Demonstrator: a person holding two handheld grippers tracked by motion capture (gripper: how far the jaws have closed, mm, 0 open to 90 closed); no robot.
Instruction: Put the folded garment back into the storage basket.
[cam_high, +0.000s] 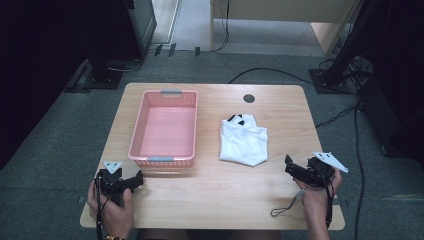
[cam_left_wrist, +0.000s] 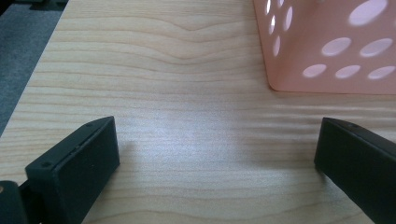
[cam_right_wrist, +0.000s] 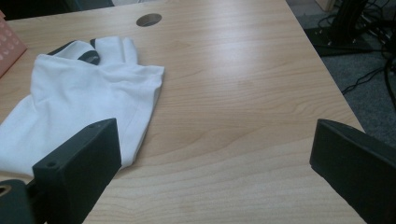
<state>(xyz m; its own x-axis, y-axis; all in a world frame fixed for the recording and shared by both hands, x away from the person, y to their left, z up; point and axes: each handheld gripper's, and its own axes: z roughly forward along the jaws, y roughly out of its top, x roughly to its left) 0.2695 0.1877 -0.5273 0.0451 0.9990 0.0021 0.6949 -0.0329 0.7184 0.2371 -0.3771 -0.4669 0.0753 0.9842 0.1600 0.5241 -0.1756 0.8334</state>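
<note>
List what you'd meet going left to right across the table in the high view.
Left gripper → pink basket → folded white garment → right gripper.

- We hold our left gripper (cam_high: 131, 183) low at the near left, jaws spread wide apart, nothing between them.
- Our right gripper (cam_high: 291, 167) sits at the near right, jaws likewise wide and empty.
</note>
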